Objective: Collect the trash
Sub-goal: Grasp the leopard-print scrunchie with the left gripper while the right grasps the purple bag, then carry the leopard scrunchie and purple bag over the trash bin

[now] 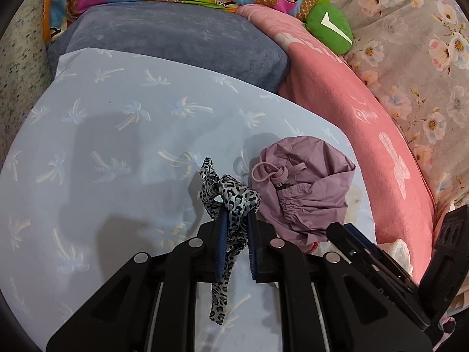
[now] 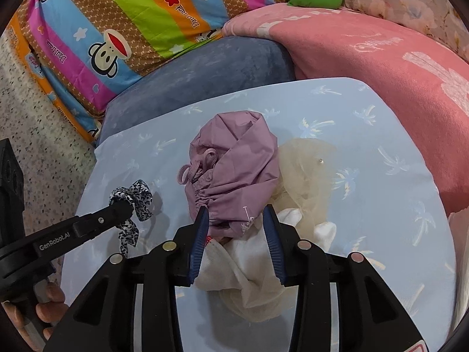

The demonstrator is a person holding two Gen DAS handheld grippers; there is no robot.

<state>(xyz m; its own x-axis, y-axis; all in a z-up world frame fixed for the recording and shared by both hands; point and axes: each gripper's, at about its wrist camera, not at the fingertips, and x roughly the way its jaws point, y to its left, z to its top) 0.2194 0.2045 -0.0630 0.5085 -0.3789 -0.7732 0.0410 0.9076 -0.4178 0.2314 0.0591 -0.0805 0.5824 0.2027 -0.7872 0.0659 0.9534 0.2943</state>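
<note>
- Between the blue pads of the left gripper point(image 1: 236, 223) a leopard-print scrunchie point(image 1: 231, 202) is clamped, its tail dangling over the palm-print sheet point(image 1: 117, 146)
- Just beside it lies a crumpled mauve garment point(image 2: 234, 170) on white and cream cloths point(image 2: 234, 264)
- The right gripper point(image 2: 236, 223) stands spread wide, its fingers straddling the mauve hem, gripping nothing
- Behind lie a grey-blue pillow point(image 1: 176, 41), a pink blanket point(image 2: 381, 67) and a striped cartoon quilt point(image 2: 117, 29)
</note>
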